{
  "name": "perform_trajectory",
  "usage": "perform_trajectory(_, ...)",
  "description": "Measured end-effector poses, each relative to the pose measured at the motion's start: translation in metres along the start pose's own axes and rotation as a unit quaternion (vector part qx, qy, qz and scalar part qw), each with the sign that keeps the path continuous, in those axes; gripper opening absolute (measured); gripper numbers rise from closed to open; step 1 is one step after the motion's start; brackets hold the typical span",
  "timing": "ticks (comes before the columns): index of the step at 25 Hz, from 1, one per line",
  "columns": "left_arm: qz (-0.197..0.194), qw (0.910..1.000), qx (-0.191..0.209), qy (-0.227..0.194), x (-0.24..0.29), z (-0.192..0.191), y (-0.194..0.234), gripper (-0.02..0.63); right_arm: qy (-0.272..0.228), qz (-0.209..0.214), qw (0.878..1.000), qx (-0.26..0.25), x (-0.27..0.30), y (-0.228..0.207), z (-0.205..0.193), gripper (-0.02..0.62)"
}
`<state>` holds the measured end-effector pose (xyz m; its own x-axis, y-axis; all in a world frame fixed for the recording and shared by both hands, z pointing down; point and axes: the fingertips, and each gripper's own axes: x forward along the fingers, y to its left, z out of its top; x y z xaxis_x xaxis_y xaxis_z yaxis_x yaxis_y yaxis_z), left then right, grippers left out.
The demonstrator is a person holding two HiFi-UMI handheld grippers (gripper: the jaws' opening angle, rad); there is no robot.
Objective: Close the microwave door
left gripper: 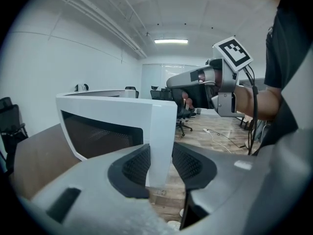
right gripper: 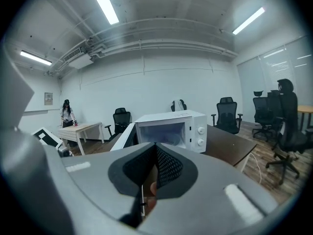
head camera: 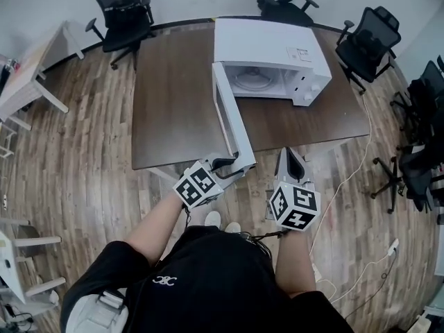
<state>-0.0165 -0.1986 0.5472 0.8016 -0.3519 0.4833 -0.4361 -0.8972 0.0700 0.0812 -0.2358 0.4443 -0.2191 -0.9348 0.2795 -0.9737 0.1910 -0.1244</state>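
meeting room with pale walls, a wood-plank floor (head camera: pixel 83 151) and black office chairs (head camera: pixel 125 12) round a dark brown counter (head camera: pixel 173 109).

at the left gripper (left gripper: pixel 161 166), the fingers (left gripper: pixel 133 164) sit one on each side of the free vertical edge of the microwave door (left gripper: pixel 115 124). both mesh pads look pressed against it, so i read the fingers as clamped on that edge, low down near its bottom corner. beyond them the door stands swung wide, roughly square to the oven front, and its dark window panel runs away from the fingers toward the hinge. the hinge end meets the white microwave (head camera: pixel 274 50), which sits on the counter well beyond the fingers with its cavity open. the door's free edge reaches out past the counter's near edge.

the right gripper (head camera: pixel 291 161) hovers just beside the left one and touches nothing. its fingers are together with nothing between them, and they point toward the open cavity.

as a judgement, the door is a stiff, light panel on a hinge and should swing with little force. the free edge, farthest from the hinge, is the best place to hold or push. its glossy white plastic looks slippery, so a pinch may slide, and a flat push on the outer face would be steadier. the finger on the inner face would be trapped if it stayed there until the door shuts. the latch probably needs a firm last press, and the oven could skid on the counter if shoved hard.
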Motion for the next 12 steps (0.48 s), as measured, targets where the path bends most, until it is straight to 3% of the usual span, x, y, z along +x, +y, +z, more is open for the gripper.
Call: perform_trajectory(12,0.067,0.9962,-0.053,-0.014,0.069,0.038,0.000,0.150,-0.010,-0.077,0.997,0.024,-0.023,-0.059,0.000,0.009)
